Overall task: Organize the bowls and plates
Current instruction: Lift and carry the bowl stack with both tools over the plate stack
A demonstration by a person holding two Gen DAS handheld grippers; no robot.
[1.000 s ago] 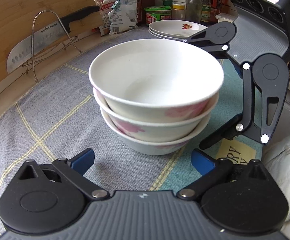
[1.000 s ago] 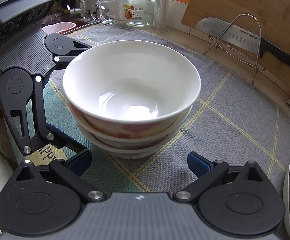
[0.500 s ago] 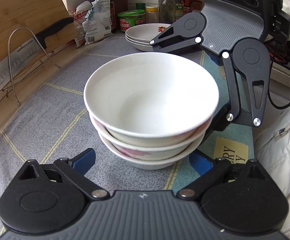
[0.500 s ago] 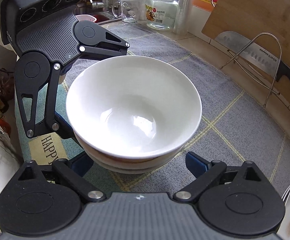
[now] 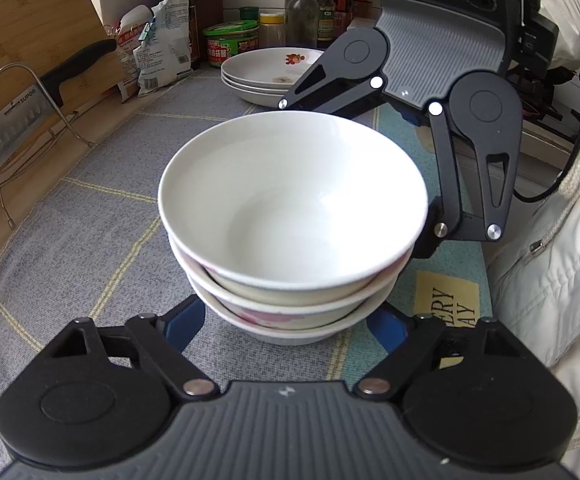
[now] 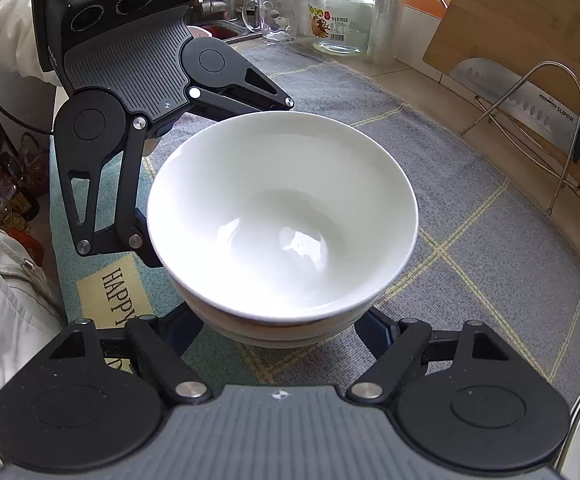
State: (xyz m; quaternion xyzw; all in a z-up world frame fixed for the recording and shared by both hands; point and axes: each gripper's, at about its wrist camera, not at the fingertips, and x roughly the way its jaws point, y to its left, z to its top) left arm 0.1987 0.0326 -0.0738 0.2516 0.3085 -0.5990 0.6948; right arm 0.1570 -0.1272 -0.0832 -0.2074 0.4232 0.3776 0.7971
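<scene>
Squeezing from both sides, the left gripper and right gripper have just closed onto the bowl stack; uneven pressure could tip it.

My tabletop is a pale counter, and most of it is covered by a grey cloth mat with thin yellow check lines. At the near edge the mat turns teal and carries a cream patch with dark lettering. On the mat, in the middle, sits a stack of three white bowls. Farther back on the mat is a stack of shallow white plates. Beside the mat, on the bare counter, stands a wire rack holding a cleaver, with a wooden cutting board leaning behind it. Along the back edge stand a glass jar, a glass mug, bottles and a green-lidded tub.
</scene>
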